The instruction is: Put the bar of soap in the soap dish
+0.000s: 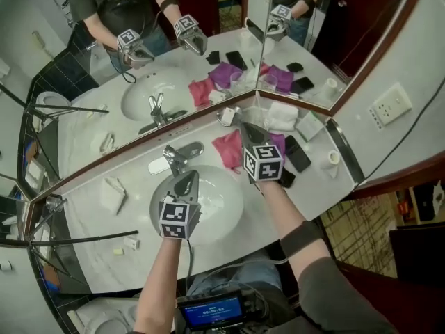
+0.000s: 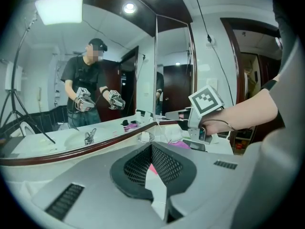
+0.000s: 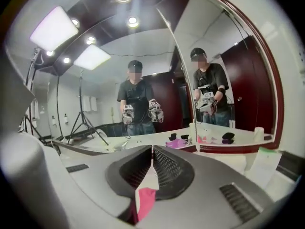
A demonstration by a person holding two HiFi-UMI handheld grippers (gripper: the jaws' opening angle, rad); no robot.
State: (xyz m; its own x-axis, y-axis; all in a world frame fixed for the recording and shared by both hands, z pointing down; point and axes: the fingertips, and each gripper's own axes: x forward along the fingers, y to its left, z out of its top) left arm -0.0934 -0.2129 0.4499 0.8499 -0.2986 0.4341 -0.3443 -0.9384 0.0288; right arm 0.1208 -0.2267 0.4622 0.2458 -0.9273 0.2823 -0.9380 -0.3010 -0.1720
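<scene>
Reaching up from the bottom edge of the head view, the bare left forearm holds the left tool (image 1: 186, 179) over the white basin (image 1: 222, 207). Its nose is tilted a little downward toward the chrome faucet (image 1: 174, 158), and its jaws are pressed together with nothing between them. To the right, the other forearm, wearing a dark band near the elbow, stretches in from the lower right. It carries the right tool (image 1: 246, 129) above a pink cloth (image 1: 228, 148), aimed at the back corner. These jaws are also pressed together and empty, with the pink cloth showing beneath the slit.

On the pale curved worktop (image 1: 90, 221), a folded white cloth (image 1: 111, 193) lies far left, beside dark stand legs (image 1: 76, 240). The round, shiny soap dish (image 1: 220, 118) sits at the back corner where two mirrors (image 1: 174, 61) meet, just beyond the right tool's tip. Something pale lies in it, but whether that is the bar of soap cannot be told. Further right are a folded white towel (image 1: 281, 115), a purple cloth (image 1: 277, 141), a black phone (image 1: 297, 155) and a small white cup (image 1: 334, 157). The mirrors, edged in dark red, reflect the person with both tools. A wall socket (image 1: 391, 104) sits on the white wall at right.
</scene>
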